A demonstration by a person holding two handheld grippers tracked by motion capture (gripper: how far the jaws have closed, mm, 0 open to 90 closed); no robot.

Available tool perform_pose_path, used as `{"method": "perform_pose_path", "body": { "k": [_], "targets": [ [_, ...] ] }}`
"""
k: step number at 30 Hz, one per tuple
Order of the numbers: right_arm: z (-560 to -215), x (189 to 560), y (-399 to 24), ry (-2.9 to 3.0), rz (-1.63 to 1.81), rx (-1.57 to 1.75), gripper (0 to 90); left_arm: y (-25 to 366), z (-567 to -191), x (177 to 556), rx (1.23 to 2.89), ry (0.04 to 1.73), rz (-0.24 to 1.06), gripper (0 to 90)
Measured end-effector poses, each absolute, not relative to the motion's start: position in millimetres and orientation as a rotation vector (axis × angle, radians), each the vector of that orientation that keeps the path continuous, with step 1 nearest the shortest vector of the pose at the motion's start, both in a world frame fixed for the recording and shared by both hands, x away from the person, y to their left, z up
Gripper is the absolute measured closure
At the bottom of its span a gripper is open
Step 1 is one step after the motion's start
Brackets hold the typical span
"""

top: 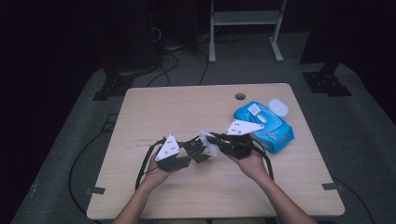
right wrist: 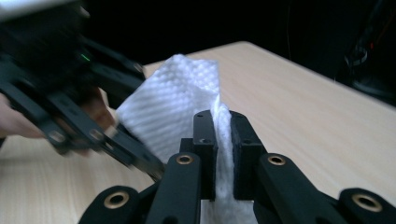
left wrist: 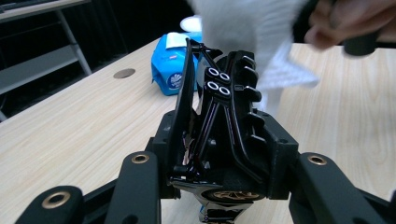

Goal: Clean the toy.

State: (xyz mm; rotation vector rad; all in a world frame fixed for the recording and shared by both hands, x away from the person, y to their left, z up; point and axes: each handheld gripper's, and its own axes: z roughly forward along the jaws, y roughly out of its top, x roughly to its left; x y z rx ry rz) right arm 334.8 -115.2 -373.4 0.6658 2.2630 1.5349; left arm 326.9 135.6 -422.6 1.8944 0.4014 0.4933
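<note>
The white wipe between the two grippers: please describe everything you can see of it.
The white wipe is a thin, soft sheet with a fine woven pattern, like a wet tissue. It is partly unfolded and creased. The right gripper is shut on its lower edge, so the sheet stands up above the jaws, off the table. It hangs close to the dark toy car that the left gripper holds; whether they touch is unclear.

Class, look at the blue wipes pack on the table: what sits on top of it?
On the blue wipes pack sits its white flap label, lifted. A round white lid lies behind it. The pack's contents stay hidden.
</note>
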Motion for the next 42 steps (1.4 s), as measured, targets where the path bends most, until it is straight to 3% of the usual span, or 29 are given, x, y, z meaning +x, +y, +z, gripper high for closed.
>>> {"method": "perform_pose_path", "body": {
  "k": [30, 42],
  "targets": [
    [-351.4, 324.2, -79.6, 2.333, 1.440, 0.480, 82.6, 136.9, -419.8, 327.6, 1.856, 0.413, 0.499, 58.0],
    [-359.3, 336.4, -96.6, 2.317, 1.403, 0.572, 82.6, 135.1, -422.1, 327.6, 1.840, 0.411, 0.480, 58.0]
  ]
}}
